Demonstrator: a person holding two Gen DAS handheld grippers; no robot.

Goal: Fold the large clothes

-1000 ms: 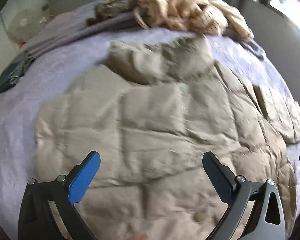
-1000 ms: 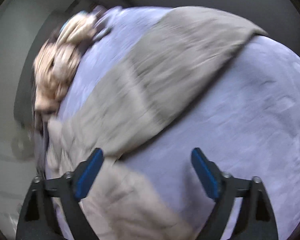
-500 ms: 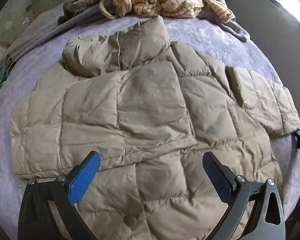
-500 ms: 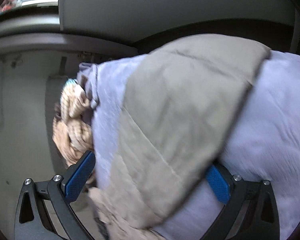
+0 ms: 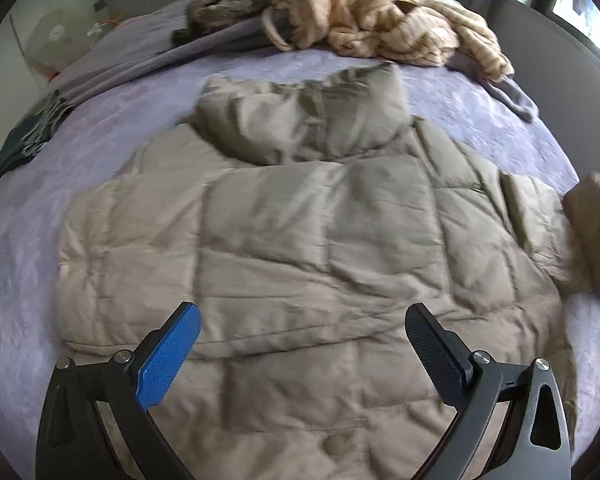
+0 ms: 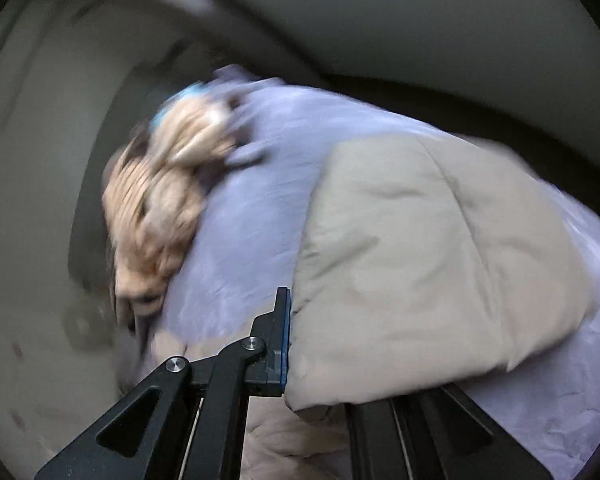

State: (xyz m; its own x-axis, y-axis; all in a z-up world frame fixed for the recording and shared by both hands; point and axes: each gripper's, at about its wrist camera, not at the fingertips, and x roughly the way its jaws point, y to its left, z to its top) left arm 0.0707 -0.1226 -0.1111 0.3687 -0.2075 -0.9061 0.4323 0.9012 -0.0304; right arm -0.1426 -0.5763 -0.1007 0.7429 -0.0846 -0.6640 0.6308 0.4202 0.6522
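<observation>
The left gripper (image 5: 302, 334) was held above the jacket (image 5: 284, 248) with its two fingers spread wide and nothing between them. The blue pad (image 5: 168, 354) was on its left finger, the dark pad (image 5: 434, 354) on its right. The right gripper (image 6: 320, 336) was closed on the sleeve (image 6: 428, 256); only its left finger (image 6: 278, 344) was visible, pressed against the cloth.

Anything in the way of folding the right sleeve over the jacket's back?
Nothing visible. The right gripper is shut on the sleeve, lifted off the purple bedspread. The jacket back lies bare. The striped sweater pile sits beyond the collar, apart. The left gripper hovers open over the hem.
</observation>
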